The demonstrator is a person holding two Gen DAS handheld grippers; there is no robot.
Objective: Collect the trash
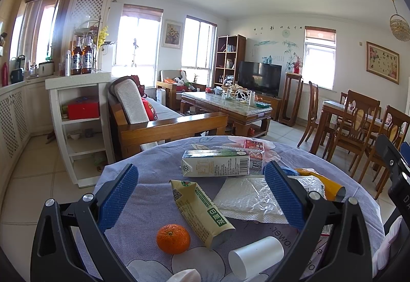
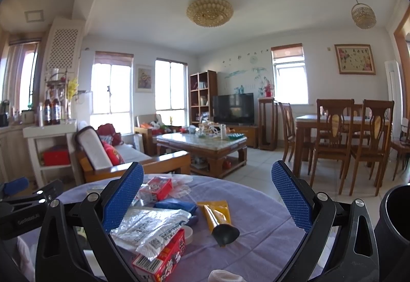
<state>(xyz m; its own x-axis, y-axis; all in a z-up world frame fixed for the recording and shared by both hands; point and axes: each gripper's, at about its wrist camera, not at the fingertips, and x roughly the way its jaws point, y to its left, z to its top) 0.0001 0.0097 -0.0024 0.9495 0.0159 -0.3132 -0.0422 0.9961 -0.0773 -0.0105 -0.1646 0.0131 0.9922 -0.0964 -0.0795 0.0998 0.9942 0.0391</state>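
Trash lies on a round table with a purple floral cloth (image 1: 153, 174). In the left wrist view my left gripper (image 1: 202, 194) is open and empty above a flattened green-and-cream carton (image 1: 202, 212), a white milk carton (image 1: 215, 162), a clear plastic wrapper (image 1: 251, 200), a white paper cup (image 1: 256, 256) and an orange mandarin (image 1: 173, 239). In the right wrist view my right gripper (image 2: 207, 200) is open and empty above a yellow tube with a black cap (image 2: 217, 215), a crinkled plastic bag (image 2: 151, 228), a red box (image 2: 164, 256), a second red box (image 2: 160, 187) and a blue packet (image 2: 176, 205).
A black bin rim (image 2: 394, 215) stands at the table's right edge. Beyond the table are a wooden sofa (image 1: 164, 125), a coffee table (image 1: 228, 107) and dining chairs (image 2: 353, 138). The other gripper shows at the left edge of the right wrist view (image 2: 25, 205).
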